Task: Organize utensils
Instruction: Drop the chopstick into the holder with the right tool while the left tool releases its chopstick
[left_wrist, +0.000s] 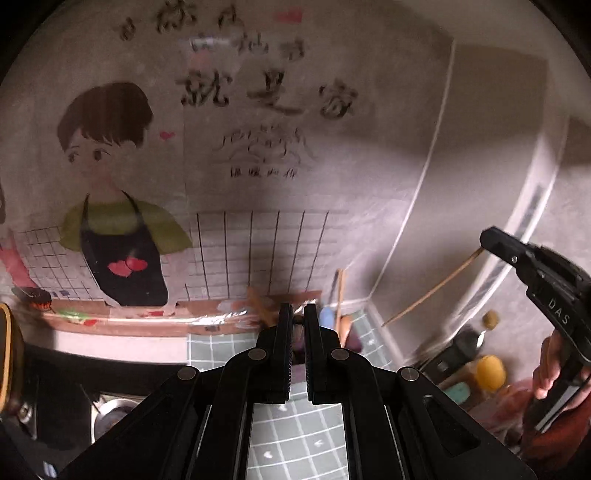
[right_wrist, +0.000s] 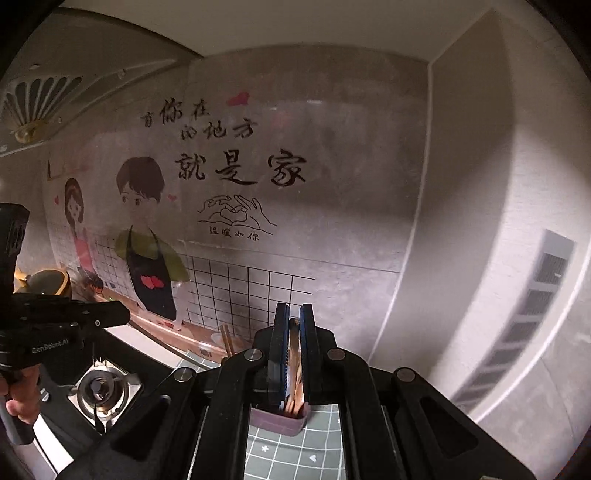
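My left gripper (left_wrist: 298, 314) is nearly shut above the green grid mat (left_wrist: 295, 439); a small dark thing sits between its tips, too blurred to name. Behind it, utensils with wooden handles (left_wrist: 339, 295) stand upright at the back of the counter. My right gripper (right_wrist: 294, 317) is shut on a wooden chopstick (right_wrist: 293, 354), held over a pink utensil holder (right_wrist: 280, 421) with wooden utensils in it. In the left wrist view the right gripper (left_wrist: 491, 242) shows at the right, holding that long thin chopstick (left_wrist: 432, 290) slanting down-left.
A gas stove burner (right_wrist: 98, 387) lies to the left. A yellow pot (right_wrist: 51, 282) stands by the wall. Bottles and a yellow jar (left_wrist: 489, 371) crowd the right corner. The decorated wall (right_wrist: 236, 206) is close behind the counter.
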